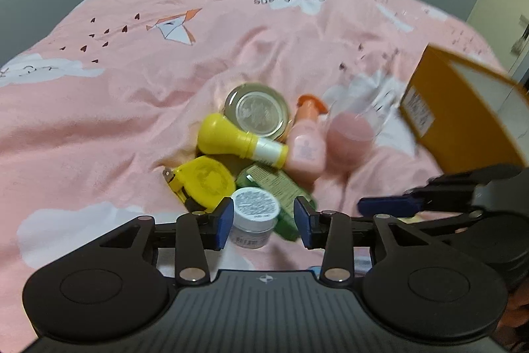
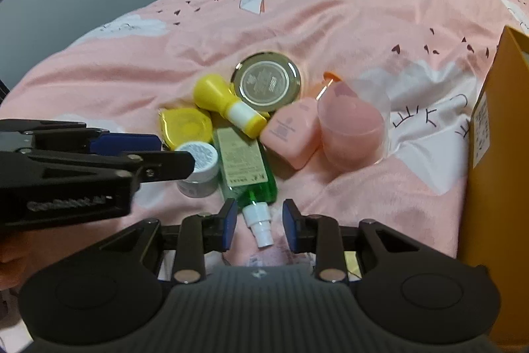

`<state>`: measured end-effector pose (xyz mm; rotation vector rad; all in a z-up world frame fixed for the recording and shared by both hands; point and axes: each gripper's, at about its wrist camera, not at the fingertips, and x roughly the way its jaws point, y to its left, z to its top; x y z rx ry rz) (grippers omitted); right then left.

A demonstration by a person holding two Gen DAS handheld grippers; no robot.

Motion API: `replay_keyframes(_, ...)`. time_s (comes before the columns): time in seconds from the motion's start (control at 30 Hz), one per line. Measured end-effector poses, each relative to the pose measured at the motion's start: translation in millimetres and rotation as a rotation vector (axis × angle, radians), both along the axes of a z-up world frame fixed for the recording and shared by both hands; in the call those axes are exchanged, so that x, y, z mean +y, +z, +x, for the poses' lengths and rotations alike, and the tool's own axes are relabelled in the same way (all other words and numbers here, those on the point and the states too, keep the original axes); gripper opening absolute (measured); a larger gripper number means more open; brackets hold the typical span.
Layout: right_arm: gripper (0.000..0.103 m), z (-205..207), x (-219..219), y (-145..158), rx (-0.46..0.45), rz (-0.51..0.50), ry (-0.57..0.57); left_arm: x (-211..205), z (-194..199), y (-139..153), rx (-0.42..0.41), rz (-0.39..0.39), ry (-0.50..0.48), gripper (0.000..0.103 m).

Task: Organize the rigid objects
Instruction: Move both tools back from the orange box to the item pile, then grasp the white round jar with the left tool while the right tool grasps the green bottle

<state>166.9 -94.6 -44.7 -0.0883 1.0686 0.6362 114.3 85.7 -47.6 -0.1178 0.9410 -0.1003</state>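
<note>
The left gripper point(image 1: 264, 219) has its fingers point(image 1: 223, 219) spread, the white jar point(image 1: 254, 215) between them but untouched as far as shows; the right gripper point(image 2: 259, 224) also stands spread, its fingers point(image 2: 291, 225) flanking the white nozzle of the green bottle point(image 2: 246, 167) without contact; the items lie clustered on the pink bed point(image 2: 330, 32): yellow bottle point(image 2: 228, 105), round tin point(image 2: 266, 81), pink bottle point(image 2: 291, 131), pink cup point(image 2: 352, 128); an orange box point(image 2: 492, 154) stands at the right.

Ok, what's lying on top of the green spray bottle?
The yellow bottle lies across the green spray bottle's far end, hiding its base. Nothing covers its label or white nozzle.
</note>
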Motion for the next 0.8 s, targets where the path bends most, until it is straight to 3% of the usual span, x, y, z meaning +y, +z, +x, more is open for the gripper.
replay_keyframes(0.3, 0.030, 4, 4, -20, 0.009, 0.000, 0.053, -5, 4, -23, 0.021, 0.076, -0.020, 0.047)
replay_keyframes(0.57, 0.030, 10, 4, -31, 0.032, -0.001, 0.063, -6, 14, -35, 0.040, 0.066, -0.016, 0.047)
replay_keyframes(0.8, 0.030, 10, 8, -29, 0.018, 0.015, 0.088, 2, 2, -20, 0.029, 0.052, 0.039, 0.046)
